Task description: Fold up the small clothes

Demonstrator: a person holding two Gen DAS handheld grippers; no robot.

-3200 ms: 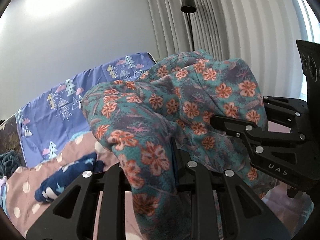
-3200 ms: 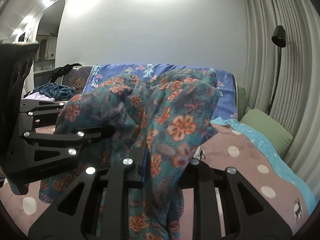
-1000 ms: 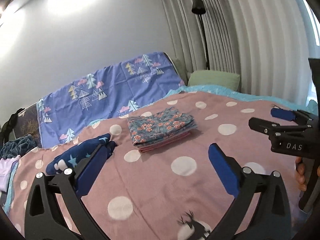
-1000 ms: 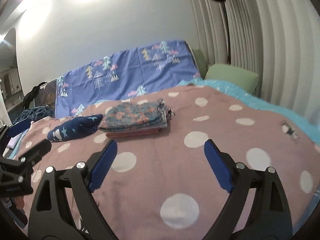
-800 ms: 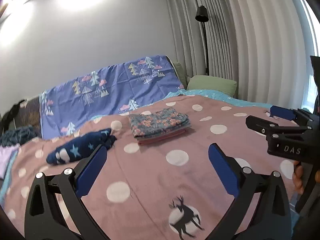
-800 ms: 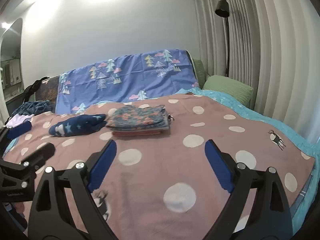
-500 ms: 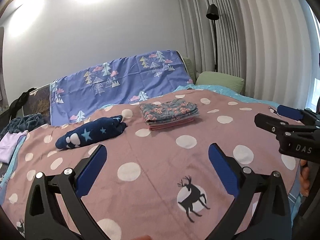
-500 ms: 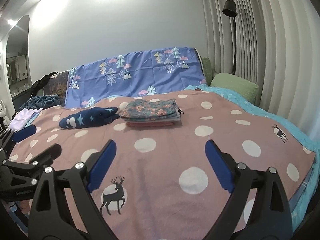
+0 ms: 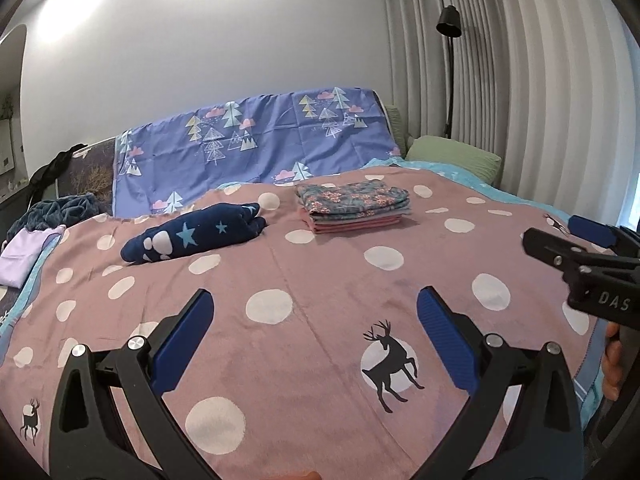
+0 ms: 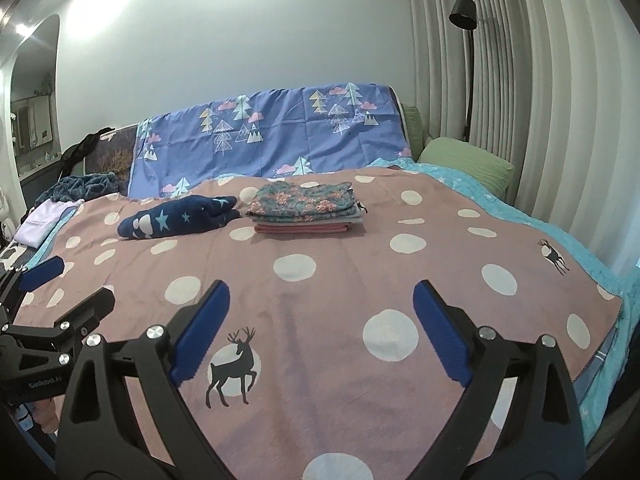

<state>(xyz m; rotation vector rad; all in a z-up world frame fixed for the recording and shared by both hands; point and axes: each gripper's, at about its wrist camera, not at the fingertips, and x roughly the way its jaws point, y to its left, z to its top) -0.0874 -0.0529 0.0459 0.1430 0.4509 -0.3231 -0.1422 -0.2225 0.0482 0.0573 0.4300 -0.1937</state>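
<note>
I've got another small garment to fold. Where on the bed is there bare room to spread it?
The near half of the pink dotted blanket is bare, from both open tools up to the folded stack. Crowded: the far strip, where the navy star garment lies beside the stack.

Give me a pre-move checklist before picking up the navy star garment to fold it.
1. Left tool open and empty: ok.
2. Right tool open and empty: ok.
3. Navy star garment in view, nothing lying on it: ok.
4. Folded stack neat, floral piece on top: ok.
5. Garment apart from the stack: ok, a strip of blanket shows between them.
6. Garment within reach: cannot tell; both tools sit near the bed's foot, the garment lies far up.
</note>
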